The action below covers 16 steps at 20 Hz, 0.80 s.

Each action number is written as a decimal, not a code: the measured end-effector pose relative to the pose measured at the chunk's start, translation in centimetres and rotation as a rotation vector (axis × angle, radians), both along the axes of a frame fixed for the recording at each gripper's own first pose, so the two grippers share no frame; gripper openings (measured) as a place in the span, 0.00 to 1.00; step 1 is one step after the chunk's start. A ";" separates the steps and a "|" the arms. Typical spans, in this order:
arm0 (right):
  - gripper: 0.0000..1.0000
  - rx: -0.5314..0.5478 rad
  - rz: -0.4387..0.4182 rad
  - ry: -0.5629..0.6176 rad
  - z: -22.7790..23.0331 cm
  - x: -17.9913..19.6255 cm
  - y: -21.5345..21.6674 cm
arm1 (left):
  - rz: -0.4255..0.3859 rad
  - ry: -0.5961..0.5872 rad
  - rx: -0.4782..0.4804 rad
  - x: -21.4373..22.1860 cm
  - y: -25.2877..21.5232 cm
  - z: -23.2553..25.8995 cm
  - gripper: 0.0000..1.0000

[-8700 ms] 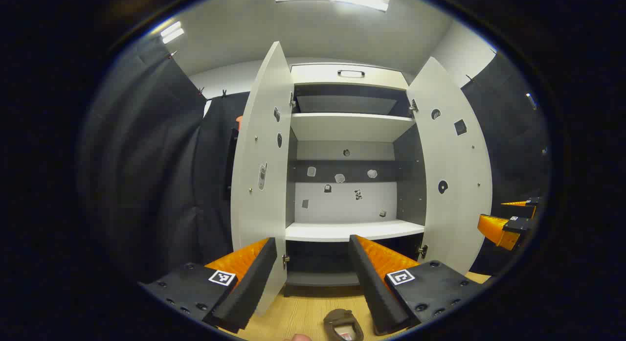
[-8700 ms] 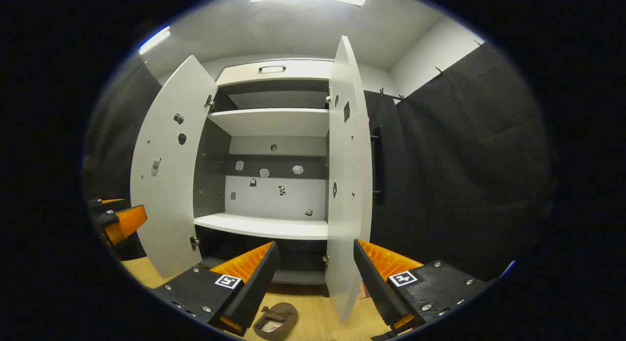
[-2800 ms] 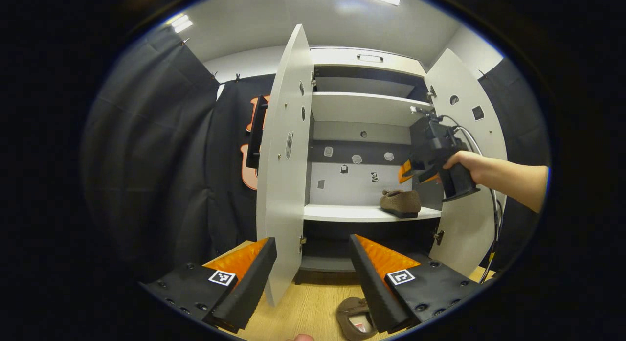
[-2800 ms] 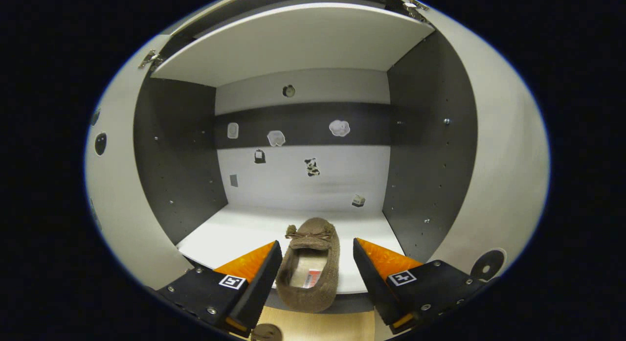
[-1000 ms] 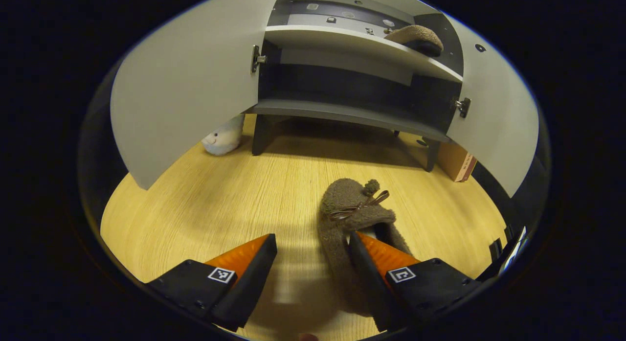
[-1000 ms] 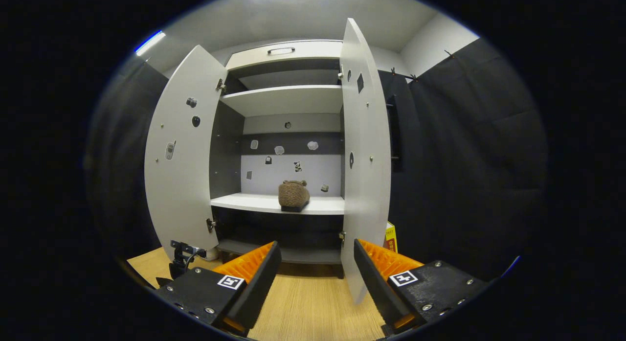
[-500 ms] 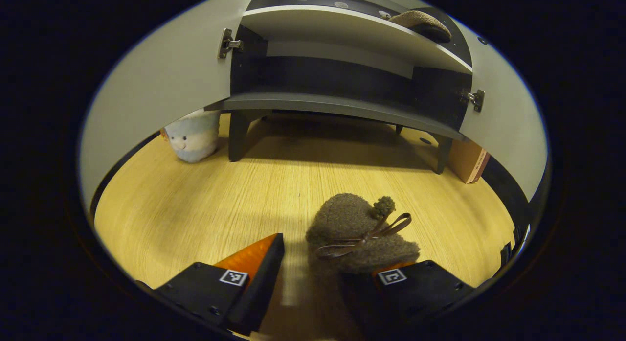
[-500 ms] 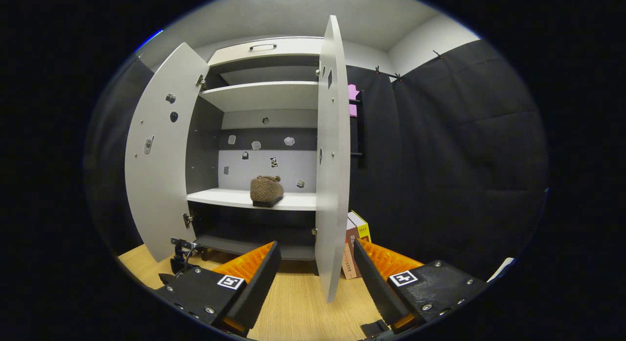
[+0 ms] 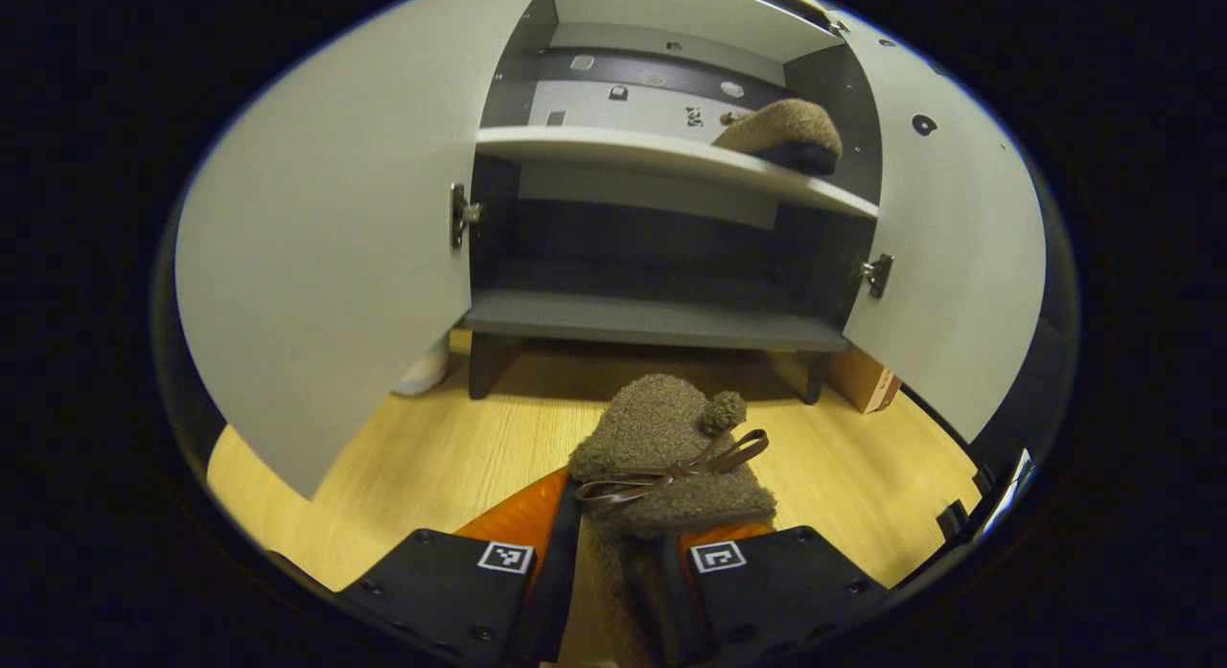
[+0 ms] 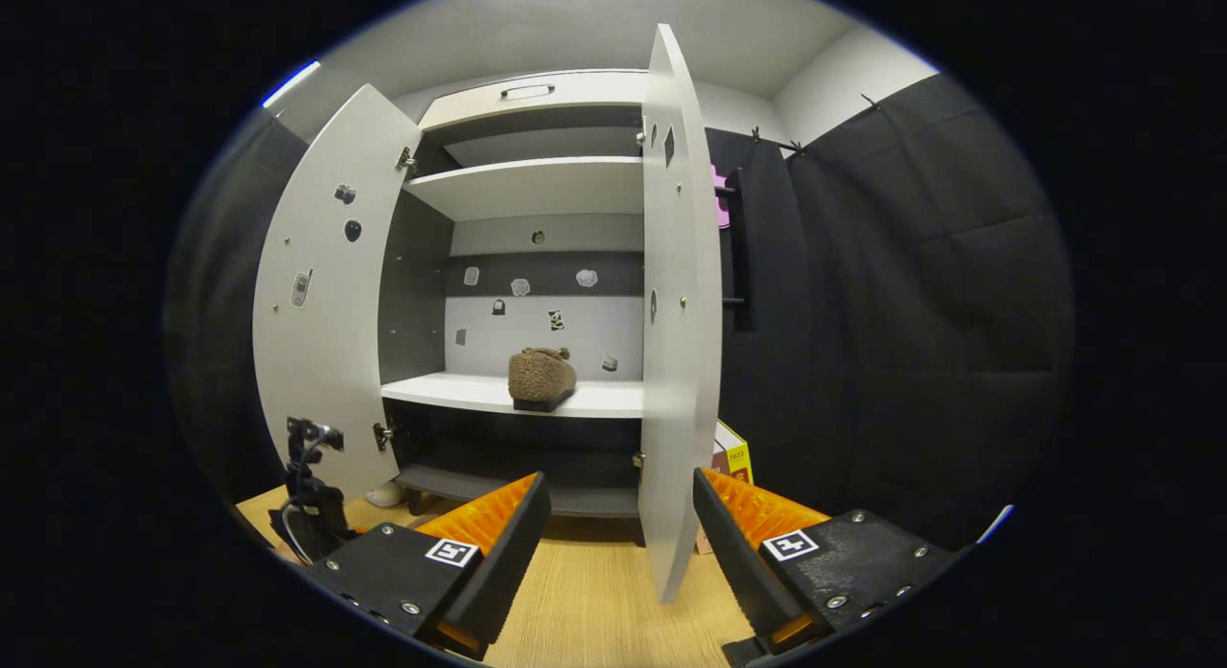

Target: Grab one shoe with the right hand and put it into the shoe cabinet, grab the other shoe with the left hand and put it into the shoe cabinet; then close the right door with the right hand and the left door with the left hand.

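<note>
In the left gripper view, my left gripper is shut on a brown fuzzy shoe with a bow, held above the wooden floor in front of the cabinet. The other brown shoe lies on the cabinet's white shelf, toward its right end. Both cabinet doors stand open: the left door and the right door. In the right gripper view, my right gripper is open with nothing between its fingers, back from the cabinet. There the shelved shoe shows beside the right door's edge.
A dark lower shelf sits under the white one. A pale plush toy rests on the floor behind the left door. A cardboard box stands by the cabinet's right leg. The left gripper's body shows low at the left.
My left gripper has closed on the floor shoe and raised it, tilting up toward the cabinet. The right gripper has only shifted slightly and stays open.
</note>
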State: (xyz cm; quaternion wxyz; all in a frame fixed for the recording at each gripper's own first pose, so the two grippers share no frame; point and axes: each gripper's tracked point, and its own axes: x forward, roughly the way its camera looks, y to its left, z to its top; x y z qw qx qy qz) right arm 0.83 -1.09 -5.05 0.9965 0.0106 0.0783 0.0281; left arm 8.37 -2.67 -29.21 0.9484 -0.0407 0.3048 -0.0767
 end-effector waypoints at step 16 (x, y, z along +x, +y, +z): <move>0.92 0.003 -0.037 0.002 0.2 -0.3 -1.6 | 0.065 -0.197 -0.055 30.8 -1.2 22.4 0.47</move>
